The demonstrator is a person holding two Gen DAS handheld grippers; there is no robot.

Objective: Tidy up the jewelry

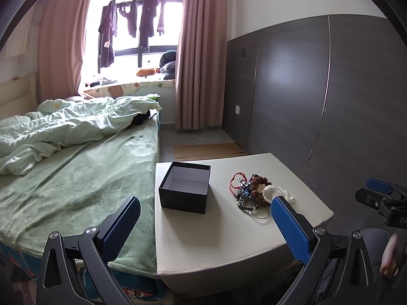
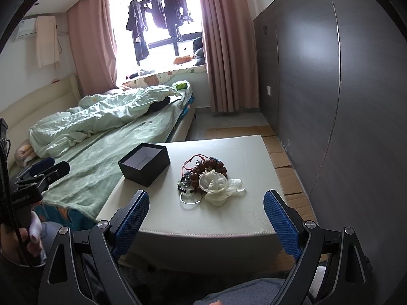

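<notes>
An open black box (image 1: 185, 186) (image 2: 144, 164) with a pale inside stands empty on the left part of a white stool-table (image 1: 208, 241) (image 2: 244, 218). To its right lies a pile of jewelry (image 1: 250, 190) (image 2: 201, 172): a red cord bracelet, brown bead strings, dark bead bracelets, a metal ring. A white sheer pouch (image 2: 220, 185) (image 1: 271, 192) lies against it. My left gripper (image 1: 206, 212) is open, held before the table's near edge. My right gripper (image 2: 207, 206) is open, facing the pile from the near side. Both are empty.
A bed (image 1: 76, 167) with a green sheet and crumpled duvet touches the table's left side. A grey panelled wall (image 2: 343, 101) runs along the right. Cardboard sheets (image 2: 282, 162) lie on the floor beside the table. Pink curtains and a window lie beyond.
</notes>
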